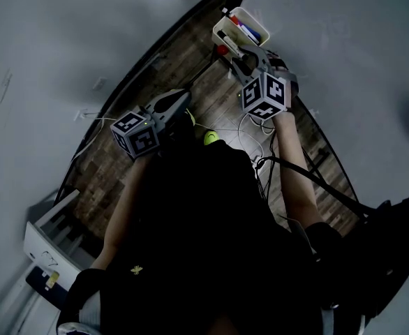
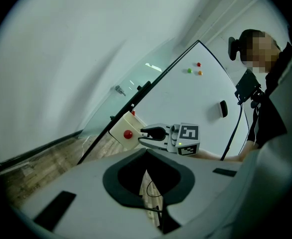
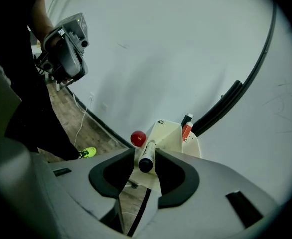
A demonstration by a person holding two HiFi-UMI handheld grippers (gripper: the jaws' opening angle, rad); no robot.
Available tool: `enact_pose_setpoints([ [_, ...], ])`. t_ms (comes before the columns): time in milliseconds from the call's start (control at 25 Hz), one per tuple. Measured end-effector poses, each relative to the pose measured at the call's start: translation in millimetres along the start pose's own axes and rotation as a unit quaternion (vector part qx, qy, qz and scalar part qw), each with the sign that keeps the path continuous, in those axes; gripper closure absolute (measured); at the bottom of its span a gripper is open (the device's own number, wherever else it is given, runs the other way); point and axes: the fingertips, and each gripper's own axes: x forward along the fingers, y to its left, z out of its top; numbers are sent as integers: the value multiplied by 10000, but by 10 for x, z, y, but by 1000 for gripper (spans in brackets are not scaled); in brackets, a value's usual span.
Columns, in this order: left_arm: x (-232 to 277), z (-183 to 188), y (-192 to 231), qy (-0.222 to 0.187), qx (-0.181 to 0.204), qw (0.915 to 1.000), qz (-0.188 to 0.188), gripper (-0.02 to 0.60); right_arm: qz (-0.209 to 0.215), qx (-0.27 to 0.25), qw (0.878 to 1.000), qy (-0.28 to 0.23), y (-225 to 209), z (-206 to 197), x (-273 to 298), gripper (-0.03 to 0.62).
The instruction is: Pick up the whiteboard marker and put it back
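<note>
Right gripper [image 3: 146,158] has its jaws partway closed, clamped on a whiteboard marker [image 3: 149,148]. The black end faces the camera and the far end is lost against the cream marker tray [image 3: 173,133] just beyond. A red ball [image 3: 138,138] sits beside the tray, can't tell what it is. Other markers [image 3: 186,130] poke out of the tray's far end, mostly hidden. Left gripper [image 2: 146,152] is well away from the tray, jaws together, nothing in them.
</note>
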Motion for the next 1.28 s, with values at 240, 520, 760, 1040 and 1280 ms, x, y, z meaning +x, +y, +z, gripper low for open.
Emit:
enact_pose_setpoints([
  [240,-3,21,30,-68,-1,10000,39,563,29,-23,10000,-64,-13,-15,24,470],
  [520,-13,-29,11,-76,-9,10000,62,563,76,116,9997,-185,-18,-1,-10,480],
  [760,-18,2,-37,-121,23,9999,39,563,70,207,9994,-268,-26,35,-79,484],
  [1040,40,-14,-76,-119,51,9999,13,563,59,366,9985,-400,-40,35,-122,503],
  [1280,81,-27,-109,-105,70,9999,-18,563,69,606,9967,-539,-63,35,-188,511],
])
